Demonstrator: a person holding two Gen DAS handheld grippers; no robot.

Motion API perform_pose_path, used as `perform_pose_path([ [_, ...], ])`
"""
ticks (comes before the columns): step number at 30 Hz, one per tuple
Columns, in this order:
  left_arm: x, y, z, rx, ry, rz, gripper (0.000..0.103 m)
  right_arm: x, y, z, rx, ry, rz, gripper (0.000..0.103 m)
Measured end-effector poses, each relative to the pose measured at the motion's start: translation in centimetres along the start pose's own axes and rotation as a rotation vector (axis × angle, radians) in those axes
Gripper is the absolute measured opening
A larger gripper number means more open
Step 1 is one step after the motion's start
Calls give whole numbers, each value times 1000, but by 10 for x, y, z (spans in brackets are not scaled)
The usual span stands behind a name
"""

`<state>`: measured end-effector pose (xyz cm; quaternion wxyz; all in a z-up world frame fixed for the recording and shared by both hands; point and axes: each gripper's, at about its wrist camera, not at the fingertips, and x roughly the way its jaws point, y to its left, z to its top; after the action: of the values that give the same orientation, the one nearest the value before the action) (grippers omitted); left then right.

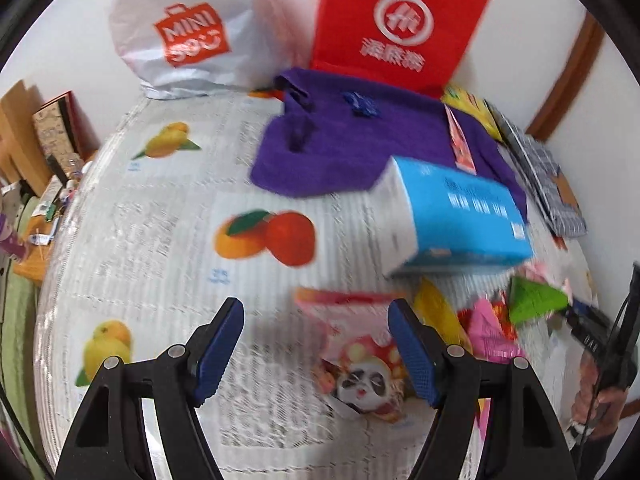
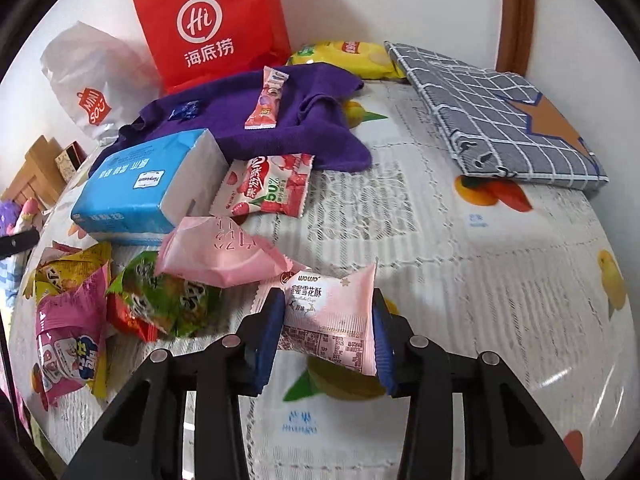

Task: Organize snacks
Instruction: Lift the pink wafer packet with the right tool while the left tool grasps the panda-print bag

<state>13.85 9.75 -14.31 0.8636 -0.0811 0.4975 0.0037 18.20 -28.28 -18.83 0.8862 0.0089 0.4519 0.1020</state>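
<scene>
Now we see the right hand-held gripper (image 2: 326,330) clamped on a pale pink snack packet (image 2: 332,312), lifted above the fruit-print tabletop (image 2: 460,280). Our left hand-held gripper (image 1: 316,344) gapes empty over a blurred panda packet (image 1: 362,376).

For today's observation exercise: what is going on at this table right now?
A person is sorting snacks with two handheld grippers. The right gripper is shut on a pale pink snowflake-crisp packet. The left gripper is open over a panda-print packet. More snacks lie beside a blue tissue pack.
</scene>
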Motion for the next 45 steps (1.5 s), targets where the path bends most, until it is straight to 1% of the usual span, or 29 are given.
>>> perform_pose_path([
  [2,8,-7,-6,21,22,8,73,-4,-1,-2,7,-7,3,42],
  [4,14,-11,-11,22,42,1,73,-8,-1,-4,11,-13,6,42],
  [5,16,-12,-13,20,54,-4,73,-9,-1,-5,11,-16,7,28],
  [8,21,-16,-18,22,73,4,71,-15,-3,-7,36,-21,41,27],
  [9,22,-17,-19,25,72,8,68,-15,-3,-7,37,-20,50,27],
  [10,23,-17,-20,22,77,7,61,-15,-2,-7,30,-14,53,27],
  [11,25,-16,-21,17,86,2,50,-14,-1,-8,22,-7,44,27],
  [12,26,-16,-21,13,96,0,46,-13,0,-9,19,-7,41,28],
  [14,28,-14,-22,3,98,1,42,-14,2,-9,7,-2,44,35],
  [15,27,-13,-22,2,93,4,41,-14,2,-10,0,1,45,37],
  [16,25,-13,-22,0,87,8,41,-13,4,-10,-11,13,50,41],
  [20,22,-13,-23,4,81,11,40,-3,6,-14,-17,35,51,48],
  [22,20,-14,-24,10,77,14,40,5,5,-14,2,45,60,49],
  [24,17,-14,-24,6,77,14,40,6,7,-15,-4,21,49,44],
  [26,14,-13,-24,3,74,12,40,5,7,-16,-3,16,55,39],
  [30,5,-13,-22,1,53,16,40,-6,8,-16,11,-5,90,32],
  [32,0,-14,-21,3,39,16,40,-14,8,-16,28,-19,119,25],
  [34,-6,-16,-20,5,24,16,40,-19,8,-15,44,-22,147,21],
  [38,-20,-20,-18,16,-5,12,40,-28,13,-16,42,-33,161,19],
  [45,-36,-27,-13,26,-31,7,39,-46,20,-10,28,-62,164,19],
])
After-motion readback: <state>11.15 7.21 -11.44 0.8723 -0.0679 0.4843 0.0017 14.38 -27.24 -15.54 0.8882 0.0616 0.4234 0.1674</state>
